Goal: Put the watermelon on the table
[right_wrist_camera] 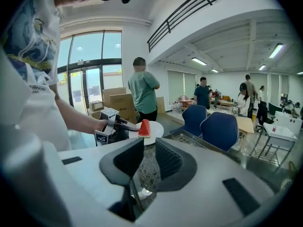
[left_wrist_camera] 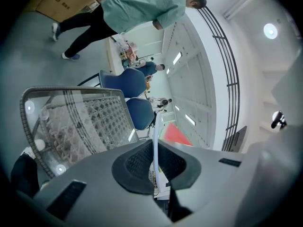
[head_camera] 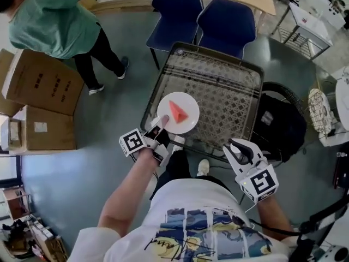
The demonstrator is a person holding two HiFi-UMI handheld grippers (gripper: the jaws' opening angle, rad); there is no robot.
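Observation:
A red wedge of watermelon [head_camera: 177, 112] lies on a round white plate [head_camera: 189, 123]. My left gripper [head_camera: 161, 122] is shut on the plate's near rim and holds it over the front left part of the wire-mesh table [head_camera: 229, 86]. In the left gripper view the plate [left_wrist_camera: 155, 136] shows edge-on between the pads, with the watermelon [left_wrist_camera: 176, 135] beyond. My right gripper [head_camera: 235, 148] hangs at the table's near edge, open and with nothing in it. The right gripper view shows the watermelon [right_wrist_camera: 144, 127], the plate [right_wrist_camera: 155, 130] and the left gripper [right_wrist_camera: 113, 124] past its own jaws [right_wrist_camera: 149, 162].
Two blue chairs [head_camera: 174, 4] [head_camera: 226, 21] stand behind the table. A person in a green top [head_camera: 54, 21] stands at the upper left beside cardboard boxes [head_camera: 41, 83]. A black bag [head_camera: 279, 127] sits right of the table, with white racks [head_camera: 322, 108] further right.

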